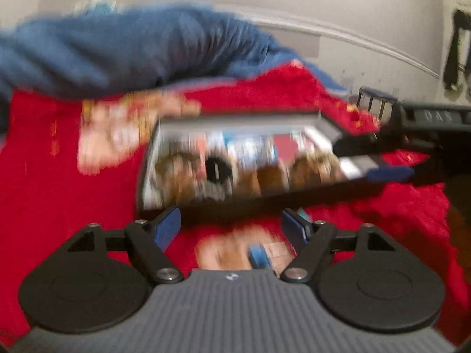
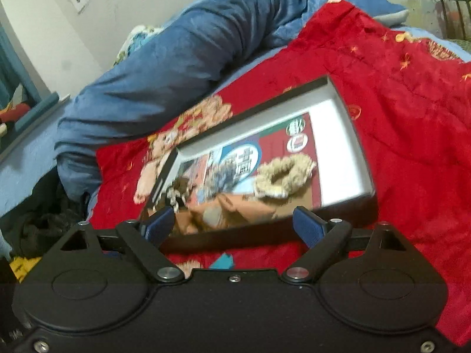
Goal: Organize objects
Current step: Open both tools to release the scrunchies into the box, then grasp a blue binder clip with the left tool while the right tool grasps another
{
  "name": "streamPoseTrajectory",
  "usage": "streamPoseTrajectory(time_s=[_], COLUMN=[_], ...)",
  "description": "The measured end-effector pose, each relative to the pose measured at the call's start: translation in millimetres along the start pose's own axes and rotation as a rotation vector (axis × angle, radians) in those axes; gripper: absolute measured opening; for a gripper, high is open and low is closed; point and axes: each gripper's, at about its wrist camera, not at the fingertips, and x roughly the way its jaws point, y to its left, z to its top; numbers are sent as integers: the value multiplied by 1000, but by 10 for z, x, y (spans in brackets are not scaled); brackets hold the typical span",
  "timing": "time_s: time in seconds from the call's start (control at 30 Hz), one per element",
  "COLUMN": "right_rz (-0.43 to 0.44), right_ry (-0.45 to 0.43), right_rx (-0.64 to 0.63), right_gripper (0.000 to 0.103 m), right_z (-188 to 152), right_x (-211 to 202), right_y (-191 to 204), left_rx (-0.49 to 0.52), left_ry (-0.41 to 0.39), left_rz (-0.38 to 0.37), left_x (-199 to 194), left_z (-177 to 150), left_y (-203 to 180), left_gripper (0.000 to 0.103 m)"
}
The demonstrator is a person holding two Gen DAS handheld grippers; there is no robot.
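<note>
Both grippers, left gripper (image 1: 231,228) & right gripper (image 2: 234,225), are seen wide open w/ nothing held, just short of the tray (image 2: 350,135) of scrunchies (image 2: 284,176) on the red bedspread (image 2: 412,117), so its near rim should be approached level.

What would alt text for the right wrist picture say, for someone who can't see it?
An open right gripper points at a shallow grey tray lying on a red bedspread. The tray holds a beige fluffy ring and other blurred small items on printed paper. A rumpled blue blanket lies behind.
</note>
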Motion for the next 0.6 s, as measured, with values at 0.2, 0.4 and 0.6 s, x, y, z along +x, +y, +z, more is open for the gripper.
streamPoseTrajectory(time_s=[0.2, 0.4, 0.6], right_rz=[-10, -16, -35], right_ry=[48, 85, 127], right_rx=[-20, -41, -79], right_gripper=[88, 88, 86], right_z=[-103, -144, -198], right_x=[131, 292, 421], right_y=[55, 98, 174], left_rx=[5, 19, 4], left_ry=[56, 94, 97], left_rz=[11, 10, 0], left_x=[216, 357, 306], left_z=[-45, -123, -125], left_y=[-226, -256, -203], left_gripper=[84, 36, 14])
